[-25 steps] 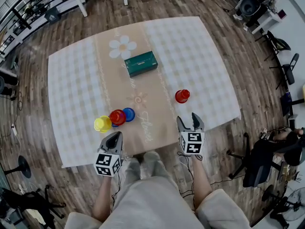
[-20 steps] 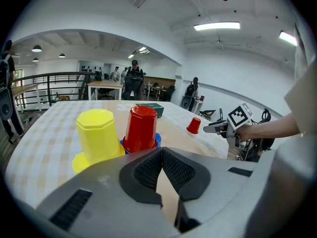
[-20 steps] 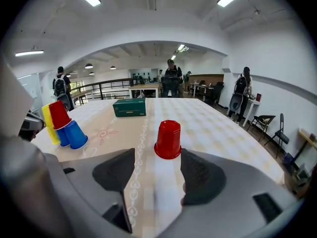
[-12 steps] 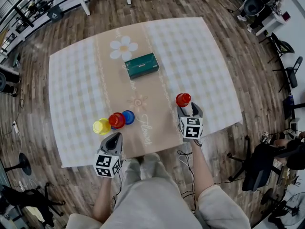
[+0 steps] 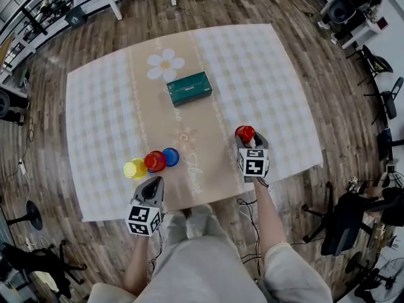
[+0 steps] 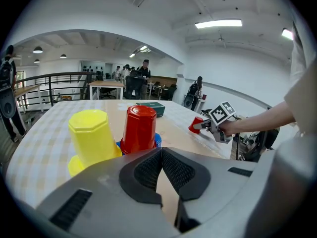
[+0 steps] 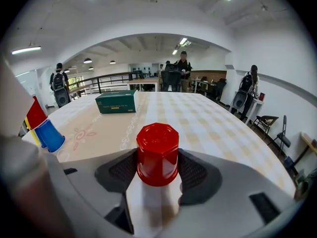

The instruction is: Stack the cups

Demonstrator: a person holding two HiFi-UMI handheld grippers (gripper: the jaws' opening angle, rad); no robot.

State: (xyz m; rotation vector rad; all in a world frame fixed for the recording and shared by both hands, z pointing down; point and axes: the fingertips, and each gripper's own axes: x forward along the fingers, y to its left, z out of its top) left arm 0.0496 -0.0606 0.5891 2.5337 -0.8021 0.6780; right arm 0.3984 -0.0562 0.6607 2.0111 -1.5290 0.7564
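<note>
The right tongs (image 5: pixel 248 142) are closed on a lone red cup (image 5: pixel 245 133), which stands upside down on the table (image 5: pixel 101 106) between 3 and 4 o'clock from the table's middle, near the edge closest to the person. In the right gripper view the ribbed pads (image 7: pixel 121 170) press against both sides of that cup (image 7: pixel 157 154), with its flat eight-sided bottom facing up and its rim on the cloth.

The left tongs (image 5: pixel 152 183) hang at about 7 o'clock, just over the near edge of the table. Their jaws are pressed together with nothing between them, as the left gripper view shows (image 6: pixel 161 155).

Just beyond the left tongs, toward 12 o'clock from them, three more cups sit close together in a short row. A yellow cup (image 5: pixel 134 168) is at the 9 o'clock end, a second red cup (image 5: pixel 154 161) is in the middle, and a blue cup (image 5: pixel 170 156) is at the 3 o'clock end. The yellow and the second red cup stand upside down.

A green box (image 5: pixel 189 88) lies flat at 12 o'clock from the table's middle, well apart from all the cups.
</note>
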